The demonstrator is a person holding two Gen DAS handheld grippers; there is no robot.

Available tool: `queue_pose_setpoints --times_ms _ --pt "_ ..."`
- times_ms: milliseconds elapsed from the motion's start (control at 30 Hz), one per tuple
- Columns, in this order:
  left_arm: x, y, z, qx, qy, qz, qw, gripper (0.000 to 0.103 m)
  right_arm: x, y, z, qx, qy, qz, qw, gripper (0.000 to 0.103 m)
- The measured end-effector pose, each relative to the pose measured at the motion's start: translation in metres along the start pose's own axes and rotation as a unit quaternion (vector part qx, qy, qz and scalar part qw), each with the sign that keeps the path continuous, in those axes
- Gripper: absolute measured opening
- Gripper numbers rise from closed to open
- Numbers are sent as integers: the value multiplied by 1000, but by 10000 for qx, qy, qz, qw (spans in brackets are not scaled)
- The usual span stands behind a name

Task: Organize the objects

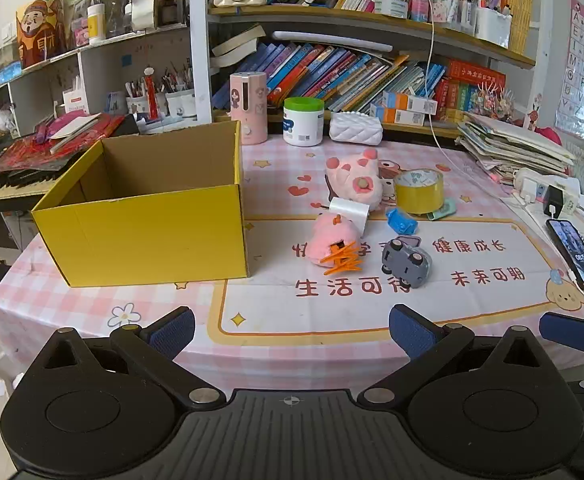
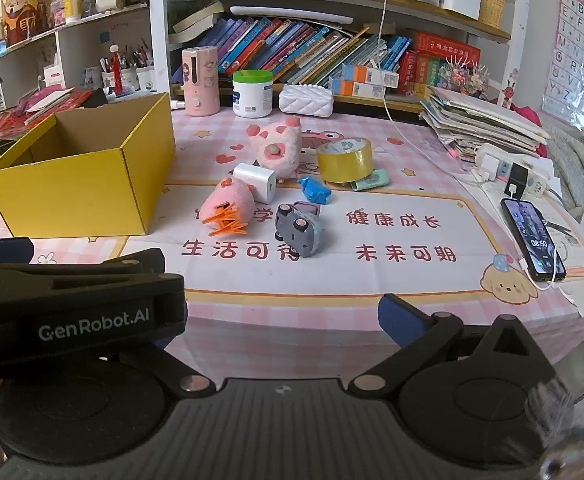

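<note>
An open, empty yellow cardboard box [image 1: 144, 232] [image 2: 80, 196] stands at the table's left. To its right lie a pink plush with orange feet [image 1: 334, 246] [image 2: 228, 204], a white charger [image 1: 350, 210] [image 2: 256, 182], a pink pig plush [image 1: 356, 178] [image 2: 278, 146], a blue wrapped piece [image 1: 400, 220] [image 2: 314, 190], a grey toy car [image 1: 406, 262] [image 2: 298, 230] and a yellow tape roll [image 1: 419, 190] [image 2: 344, 158]. My left gripper [image 1: 292, 332] is open and empty near the front edge. My right gripper [image 2: 284, 320] is open and empty; its left finger is hidden behind the left gripper's body [image 2: 72, 308].
A phone [image 1: 574, 252] [image 2: 532, 236] charges at the right edge beside a power strip [image 2: 512, 168]. A stack of papers [image 2: 484, 120] lies at back right. A pink dispenser [image 2: 201, 80], a white jar [image 2: 252, 94] and a white pouch [image 2: 306, 98] stand along the bookshelf.
</note>
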State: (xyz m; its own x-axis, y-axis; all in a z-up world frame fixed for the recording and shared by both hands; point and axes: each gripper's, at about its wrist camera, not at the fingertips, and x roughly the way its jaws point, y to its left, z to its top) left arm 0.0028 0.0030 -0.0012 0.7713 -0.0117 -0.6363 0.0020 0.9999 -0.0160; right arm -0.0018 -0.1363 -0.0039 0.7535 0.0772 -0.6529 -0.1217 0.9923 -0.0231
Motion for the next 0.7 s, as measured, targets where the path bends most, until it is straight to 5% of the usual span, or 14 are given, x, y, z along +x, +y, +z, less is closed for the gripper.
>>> queue_pose_setpoints --times_ms 700 --pt "-3 1 0 -77 -43 139 9999 103 -2 2 1 -56 -20 27 10000 103"
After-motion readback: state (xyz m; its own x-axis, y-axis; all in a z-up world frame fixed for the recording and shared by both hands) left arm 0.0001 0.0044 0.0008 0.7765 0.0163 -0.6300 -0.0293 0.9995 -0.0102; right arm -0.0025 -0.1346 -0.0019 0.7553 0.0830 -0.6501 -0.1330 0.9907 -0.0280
